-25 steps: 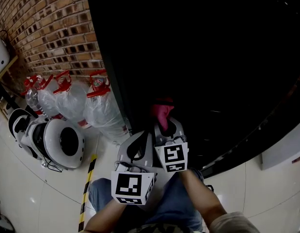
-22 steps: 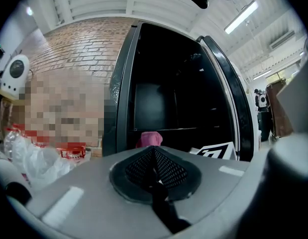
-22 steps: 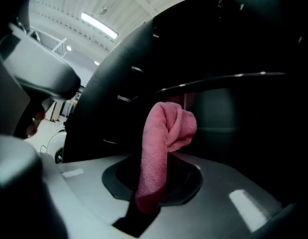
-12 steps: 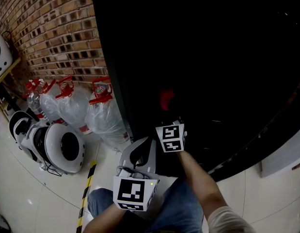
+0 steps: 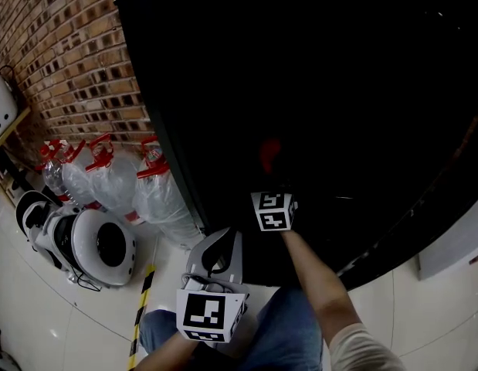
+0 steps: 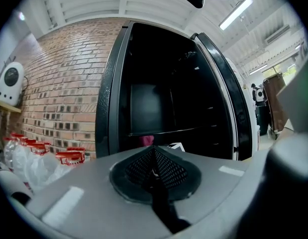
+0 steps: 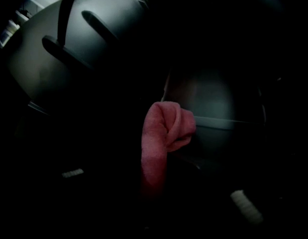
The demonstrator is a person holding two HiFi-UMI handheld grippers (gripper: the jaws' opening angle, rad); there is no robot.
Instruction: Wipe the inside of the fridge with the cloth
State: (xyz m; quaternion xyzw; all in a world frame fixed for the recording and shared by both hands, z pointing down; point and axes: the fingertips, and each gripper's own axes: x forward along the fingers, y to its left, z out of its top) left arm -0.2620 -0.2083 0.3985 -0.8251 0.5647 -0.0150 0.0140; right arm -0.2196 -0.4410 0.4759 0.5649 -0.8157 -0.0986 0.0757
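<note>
**Head view, left to right.** 1 brick wall (image 5: pixel 69 68) fills the left side. At its foot lie 2 white rounded housings (image 5: pixel 100 242) with dark faces, and beside them stand 3 clear water jugs (image 5: pixel 157 188), each with 1 red handle. 1 strip of yellow-and-black tape (image 5: pixel 140 304) runs along the pale floor (image 5: pixel 38 315). Right of the jugs stands 1 black fridge (image 5: pixel 339 91), its interior too dark to show any detail. The person's 2 forearms enter from the bottom edge, above blue trousers (image 5: pixel 277 331).

**Left gripper** (image 5: pixel 223 236). It is held low, outside the fridge and near its lower left corner, with 1 marker cube facing the camera. In its own view the tongs are pressed together, the 2 mesh pads (image 6: pixel 166 171) meet along 1 seam, and nothing lies between them. Beyond them that view shows the fridge with its door (image 6: pixel 226 98) swung to the right.

**Right gripper** (image 7: pixel 156 183). It reaches into the fridge and also carries 1 marker cube. Its tongs are clamped on 1 pink cloth (image 7: pixel 161 138), which stands up from them in 1 bunched fold. In the head view the cloth (image 5: pixel 268 154) shows as a dim red patch just above the cube, inside the dark compartment. A pale horizontal ledge (image 7: pixel 218 122) lies behind it. Whether the cloth touches any inner surface cannot be told.
</note>
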